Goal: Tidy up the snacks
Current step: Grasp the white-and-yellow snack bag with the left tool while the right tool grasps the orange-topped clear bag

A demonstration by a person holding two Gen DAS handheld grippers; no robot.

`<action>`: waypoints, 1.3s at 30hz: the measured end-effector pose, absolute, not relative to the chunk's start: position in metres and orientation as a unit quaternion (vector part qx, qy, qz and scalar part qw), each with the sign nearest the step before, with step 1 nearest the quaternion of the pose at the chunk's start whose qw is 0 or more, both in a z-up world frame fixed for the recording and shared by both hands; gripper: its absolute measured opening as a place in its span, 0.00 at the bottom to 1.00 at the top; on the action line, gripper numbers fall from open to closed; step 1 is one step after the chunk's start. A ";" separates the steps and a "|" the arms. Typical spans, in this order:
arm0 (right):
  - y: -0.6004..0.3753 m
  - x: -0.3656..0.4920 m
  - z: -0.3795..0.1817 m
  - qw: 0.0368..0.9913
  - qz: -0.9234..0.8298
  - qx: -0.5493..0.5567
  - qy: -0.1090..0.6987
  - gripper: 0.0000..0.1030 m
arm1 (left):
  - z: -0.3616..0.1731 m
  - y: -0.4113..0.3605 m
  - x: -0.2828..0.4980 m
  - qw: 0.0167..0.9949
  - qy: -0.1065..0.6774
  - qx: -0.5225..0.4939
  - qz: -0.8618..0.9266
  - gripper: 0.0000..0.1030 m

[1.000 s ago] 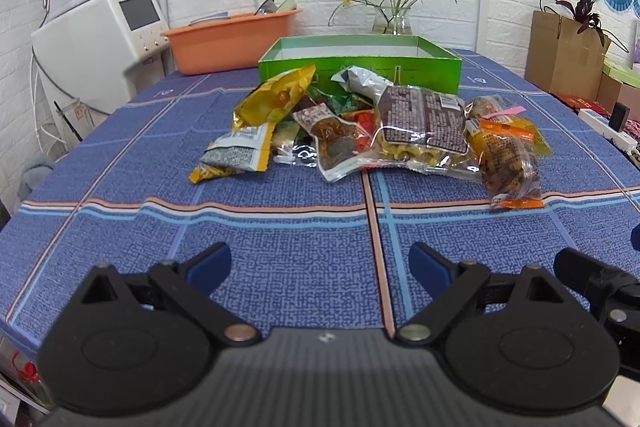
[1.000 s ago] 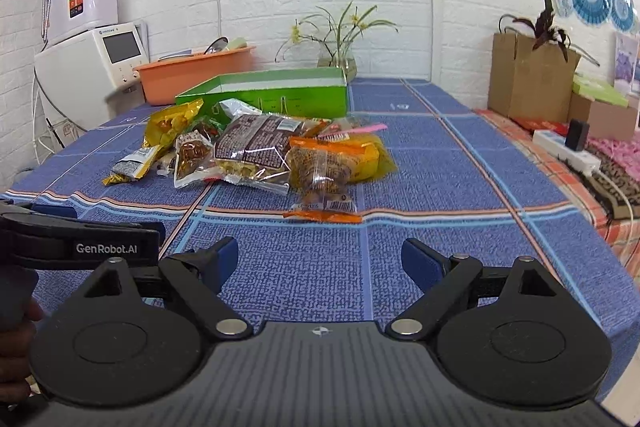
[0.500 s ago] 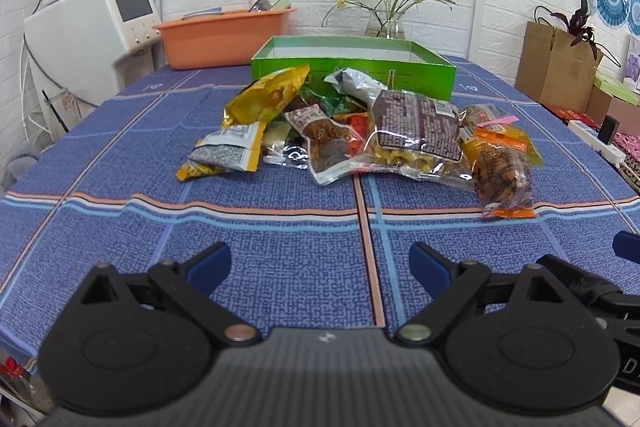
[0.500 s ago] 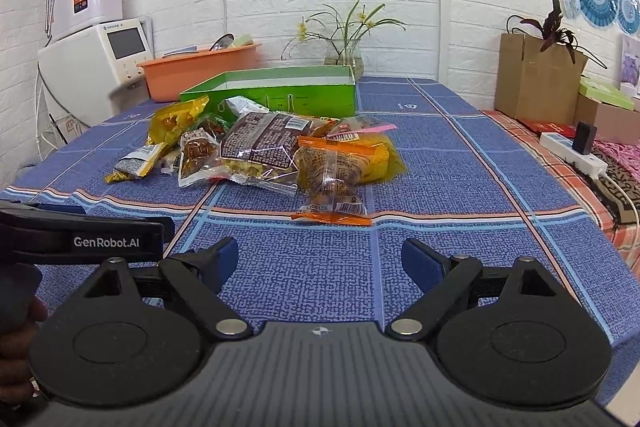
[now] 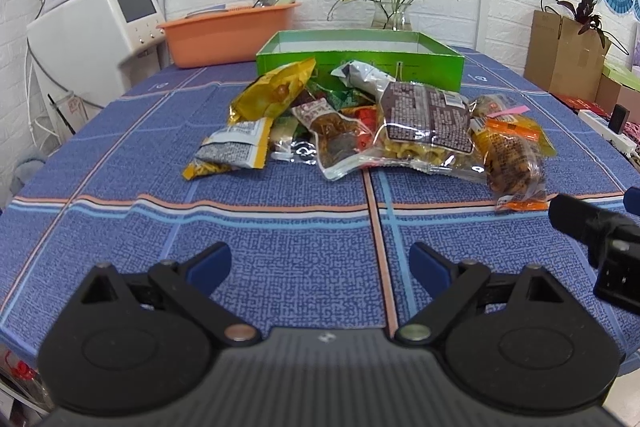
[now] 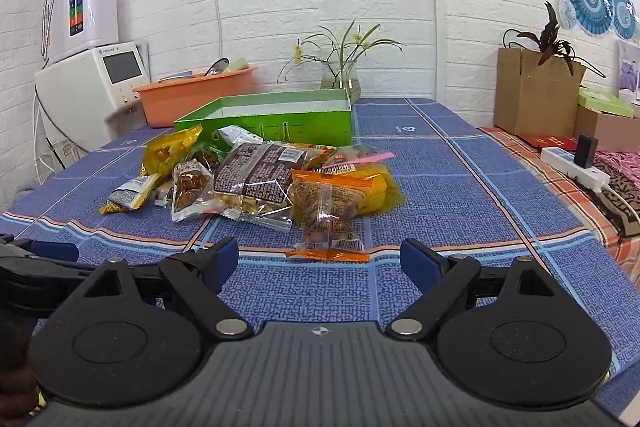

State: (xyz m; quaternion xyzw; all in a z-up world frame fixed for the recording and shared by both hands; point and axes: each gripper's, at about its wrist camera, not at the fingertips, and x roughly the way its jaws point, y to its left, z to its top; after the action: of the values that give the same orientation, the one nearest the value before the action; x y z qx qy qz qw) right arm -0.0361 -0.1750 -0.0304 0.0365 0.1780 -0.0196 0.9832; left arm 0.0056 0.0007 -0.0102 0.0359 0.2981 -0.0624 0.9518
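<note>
A pile of snack packets lies mid-table in front of an open green box. It includes a yellow bag, a large brown-label bag and an orange-trimmed clear packet. The pile also shows in the right wrist view, with the orange-trimmed packet nearest and the green box behind. My left gripper is open and empty, short of the pile. My right gripper is open and empty, just before the orange-trimmed packet.
An orange basin and a white appliance stand at the back left. A glass vase with flowers is behind the box. A cardboard box with a plant and a power strip are at the right.
Both grippers have moved forward toward the pile, which looks larger and closer. The right gripper's body has come further into the left wrist view. Both stay open.
</note>
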 end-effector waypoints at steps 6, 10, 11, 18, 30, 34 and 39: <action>-0.180 -0.027 -0.026 0.991 -0.035 0.053 0.121 1.00 | 0.003 0.038 0.017 0.969 0.238 -0.006 -0.061 0.88; -0.189 -0.007 -0.020 0.986 -0.019 0.079 0.148 1.00 | 0.005 0.073 0.026 0.982 0.154 -0.028 -0.101 0.88; -0.190 -0.001 -0.019 0.984 -0.018 0.081 0.157 1.00 | 0.009 0.075 0.037 0.981 0.170 -0.014 -0.088 0.88; -0.187 0.032 -0.024 0.975 -0.019 0.062 0.213 1.00 | 0.000 0.080 0.102 0.959 0.278 0.014 -0.057 0.88; -0.188 0.065 -0.035 0.966 0.001 0.037 0.256 1.00 | -0.027 0.074 0.162 0.940 0.323 0.019 -0.106 0.87; -0.185 0.076 -0.041 0.960 0.011 0.026 0.280 0.87 | -0.027 0.076 0.160 0.941 0.312 0.018 -0.127 0.69; -0.182 0.072 -0.044 0.959 0.027 0.020 0.282 0.72 | -0.025 0.081 0.151 0.939 0.310 0.032 -0.146 0.57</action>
State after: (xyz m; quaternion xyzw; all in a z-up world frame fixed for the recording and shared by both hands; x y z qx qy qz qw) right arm 0.0720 -0.1818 -0.0440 0.0195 0.2822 0.0269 0.9588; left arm 0.1512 0.0806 -0.0249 0.0317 0.3096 -0.1463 0.9390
